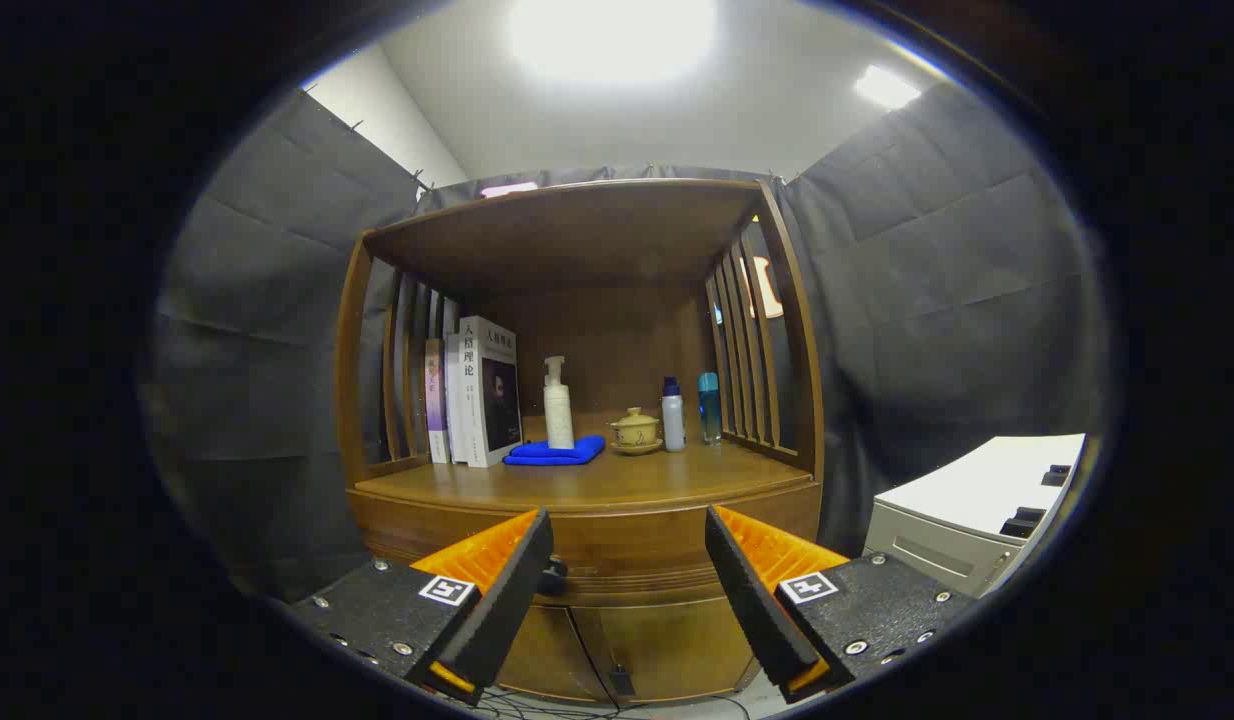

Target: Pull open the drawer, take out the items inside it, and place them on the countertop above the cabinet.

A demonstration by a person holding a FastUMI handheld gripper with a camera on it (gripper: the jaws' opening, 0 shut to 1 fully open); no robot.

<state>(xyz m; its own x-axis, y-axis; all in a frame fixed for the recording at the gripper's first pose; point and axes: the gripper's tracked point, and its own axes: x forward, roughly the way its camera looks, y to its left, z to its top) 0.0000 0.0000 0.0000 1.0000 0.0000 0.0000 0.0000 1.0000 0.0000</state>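
While the drawer front is still flush with the brown wooden cabinet [587,545], I read the step in hand as getting hold of the pull. My hand-held gripper [627,565] is released, its two black-padded orange fingers [497,590] spread wide and holding nothing, facing the cabinet's front just below the tabletop [577,485]. The closed wooden drawer [627,555] sits directly ahead, between the fingers, and a small dark knob [554,576] peeks out right beside the left finger's tip.

To do this well, I would shift slightly left so the knob sits midway between the pads, then advance squarely until both pads flank it before closing. Coming in off-centre risks one finger striking the drawer front. Once gripped, I would pull straight back, level, without twisting.

Whatever lies inside the drawer is hidden for now. Already on the tabletop stand upright books [482,390], a white pump bottle [558,405] on a folded blue cloth [557,452], a small yellow lidded teacup [635,430] and two slim bottles [674,415], so I would plan to set things along the free front edge.
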